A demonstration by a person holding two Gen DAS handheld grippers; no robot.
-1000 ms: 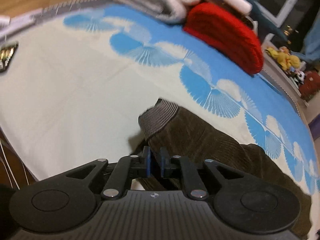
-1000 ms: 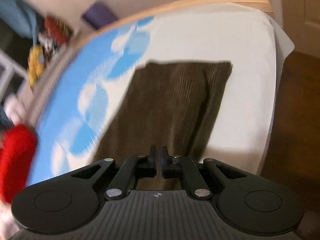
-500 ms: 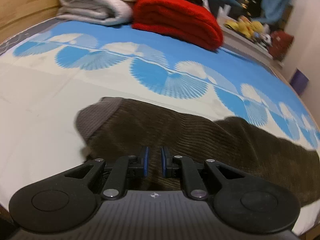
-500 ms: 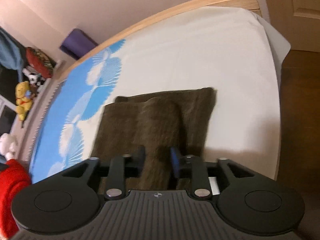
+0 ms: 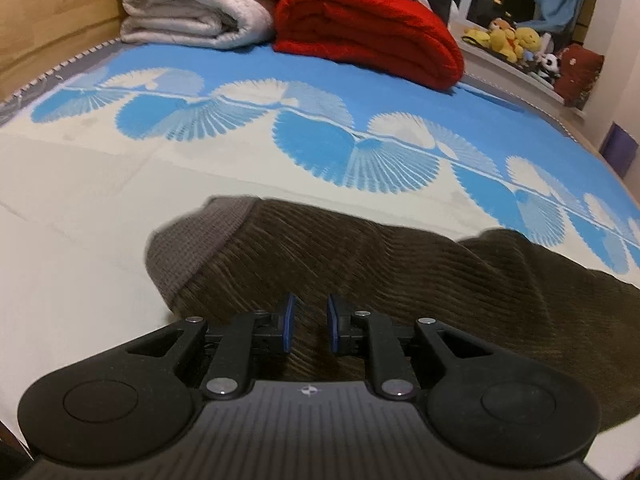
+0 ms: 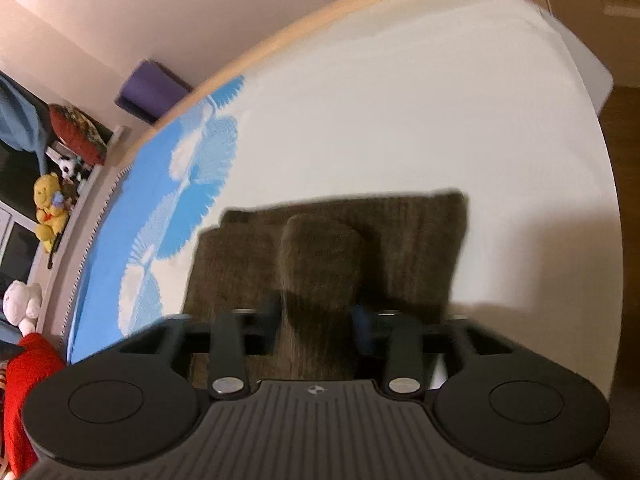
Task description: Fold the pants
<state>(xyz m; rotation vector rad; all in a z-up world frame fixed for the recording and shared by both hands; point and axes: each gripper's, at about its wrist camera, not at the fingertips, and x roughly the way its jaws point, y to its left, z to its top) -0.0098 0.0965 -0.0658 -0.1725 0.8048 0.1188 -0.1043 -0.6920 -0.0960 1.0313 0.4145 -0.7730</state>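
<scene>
Pants (image 5: 400, 280) folded lengthwise, crosswise fold pending; left gripper (image 5: 308, 324) just loosening, empty; right gripper (image 6: 318, 328) just closing round ridge at 12 o'clock, grip unclear.

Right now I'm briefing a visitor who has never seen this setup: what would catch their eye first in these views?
Probably the folded bright red knitted blanket at the far edge of the bed, beside a rolled white towel. Next, the dark brown corduroy pants lying across the cream bedspread with blue fan shapes, just ahead of both tools. In the right view, yellow plush toys sit on a shelf at far left.
</scene>
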